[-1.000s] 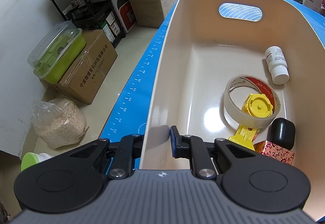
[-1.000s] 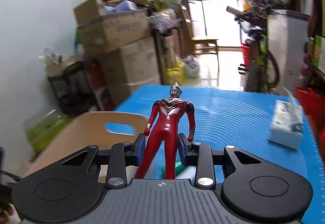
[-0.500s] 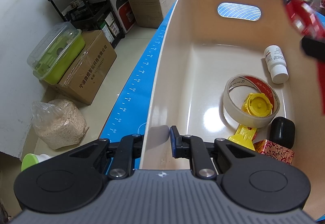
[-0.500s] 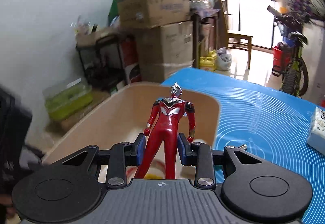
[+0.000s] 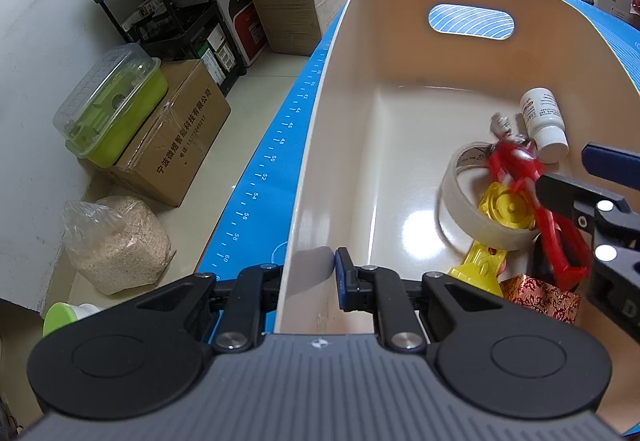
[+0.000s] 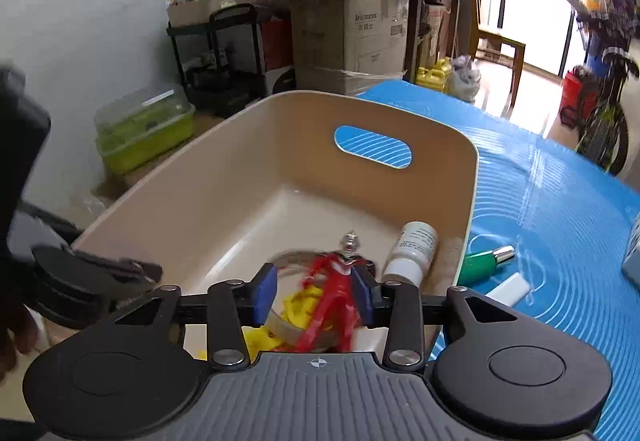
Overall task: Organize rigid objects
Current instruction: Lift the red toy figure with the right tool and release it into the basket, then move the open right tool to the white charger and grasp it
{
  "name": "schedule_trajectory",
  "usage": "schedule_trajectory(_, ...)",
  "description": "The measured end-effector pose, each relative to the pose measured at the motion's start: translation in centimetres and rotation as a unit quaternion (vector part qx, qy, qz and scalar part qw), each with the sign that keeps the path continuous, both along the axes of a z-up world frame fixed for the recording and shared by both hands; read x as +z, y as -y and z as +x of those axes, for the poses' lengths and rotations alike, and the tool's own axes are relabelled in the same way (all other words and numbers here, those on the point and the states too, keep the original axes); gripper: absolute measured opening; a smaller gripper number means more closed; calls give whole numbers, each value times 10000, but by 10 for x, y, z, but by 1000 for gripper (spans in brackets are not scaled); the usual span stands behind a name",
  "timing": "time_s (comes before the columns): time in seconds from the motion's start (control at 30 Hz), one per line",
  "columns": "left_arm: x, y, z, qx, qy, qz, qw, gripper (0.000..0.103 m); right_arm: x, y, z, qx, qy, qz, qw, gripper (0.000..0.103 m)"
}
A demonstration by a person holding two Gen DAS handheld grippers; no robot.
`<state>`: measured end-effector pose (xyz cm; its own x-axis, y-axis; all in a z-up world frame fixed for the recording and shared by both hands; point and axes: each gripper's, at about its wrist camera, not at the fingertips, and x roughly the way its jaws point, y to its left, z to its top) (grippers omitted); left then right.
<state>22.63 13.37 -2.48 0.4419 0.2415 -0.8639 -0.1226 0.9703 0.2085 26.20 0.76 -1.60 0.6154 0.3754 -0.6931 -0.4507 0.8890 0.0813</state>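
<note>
My left gripper [image 5: 310, 269] is shut on the near wall of the beige bin [image 5: 360, 121], one pad inside and one outside. My right gripper [image 6: 316, 293] hangs over the bin's right side, also seen from the left wrist as the right gripper [image 5: 580, 177]. Its jaws are opening. The red figure [image 6: 336, 293] is between them, blurred and low, with a gap to the left pad. From the left wrist, the red figure [image 5: 516, 165] lies tilted over the tape roll [image 5: 456, 197] and yellow toy [image 5: 506, 207].
A white bottle [image 5: 544, 121] and a patterned box [image 5: 540, 297] also lie in the bin. On the blue mat [image 6: 560, 221] right of the bin lie a green tube [image 6: 480, 261] and a white stick [image 6: 510, 291]. Cardboard boxes and a shelf stand on the floor at left.
The right gripper has come in over the bin and lower. Its jaws have widened, and the red figure has slipped down between them. The left gripper has kept still.
</note>
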Motion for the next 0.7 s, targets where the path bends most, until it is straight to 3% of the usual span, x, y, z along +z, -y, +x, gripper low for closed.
schedule_trajectory(0.13, -1, 0, 0, 0, 5, 7, 10000, 19, 12, 13, 1, -102, 91, 221, 9997, 54)
schedule_trajectory(0.17, -1, 0, 0, 0, 7, 5, 10000, 19, 15, 17, 2, -134, 105, 285, 9994, 64)
schedule_trajectory(0.23, -1, -1, 0, -1, 9, 7, 10000, 19, 23, 25, 2, -210, 175, 435, 9987, 71)
schedule_trajectory(0.47, 0, 0, 0, -13, -1, 22, 10000, 19, 50, 62, 10, -741, 606, 680, 9931, 76)
schedule_trajectory(0.7, 0, 0, 0, -16, -2, 26, 10000, 19, 40, 119, 30, -1596, 540, 761, 9828, 81)
